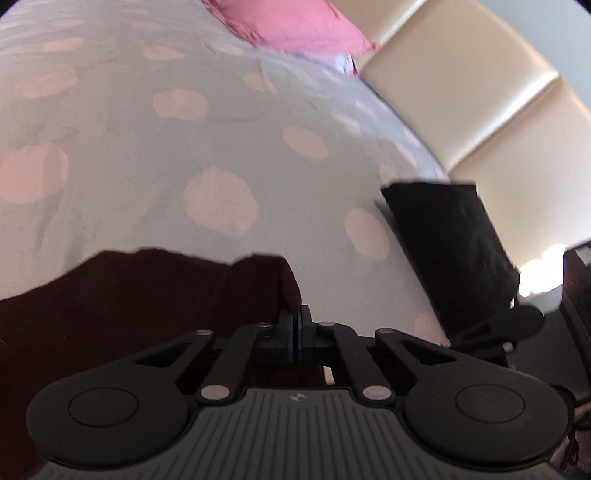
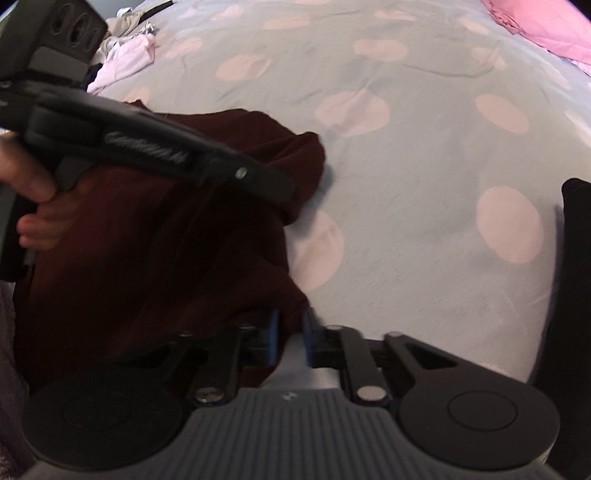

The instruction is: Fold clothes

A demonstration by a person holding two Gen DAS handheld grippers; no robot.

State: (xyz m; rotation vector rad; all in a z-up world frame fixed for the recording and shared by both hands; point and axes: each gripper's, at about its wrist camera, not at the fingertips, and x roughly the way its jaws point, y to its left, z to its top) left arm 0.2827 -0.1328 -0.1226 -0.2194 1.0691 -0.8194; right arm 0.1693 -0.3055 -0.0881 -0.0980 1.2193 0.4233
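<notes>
Maroon cloth [image 2: 155, 236] sits pinched at my left gripper [image 1: 295, 325], pads clenched on its near corner. My right gripper [image 2: 290, 332] stands partly parted around the same garment's edge, grip unclear. The garment spreads to my left, long axis running away up the bed [image 2: 424, 166]. Beyond right lies a black folded item [image 1: 450, 240]; farthest, a pink pillow [image 1: 295, 26].

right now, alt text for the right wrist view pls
The right claw, its blue pads slightly apart, straddles the edge of a maroon garment lying on a grey bedspread with pale pink dots. The left claw's body crosses the upper left, held by a hand; a pink pillow sits top right.
</notes>
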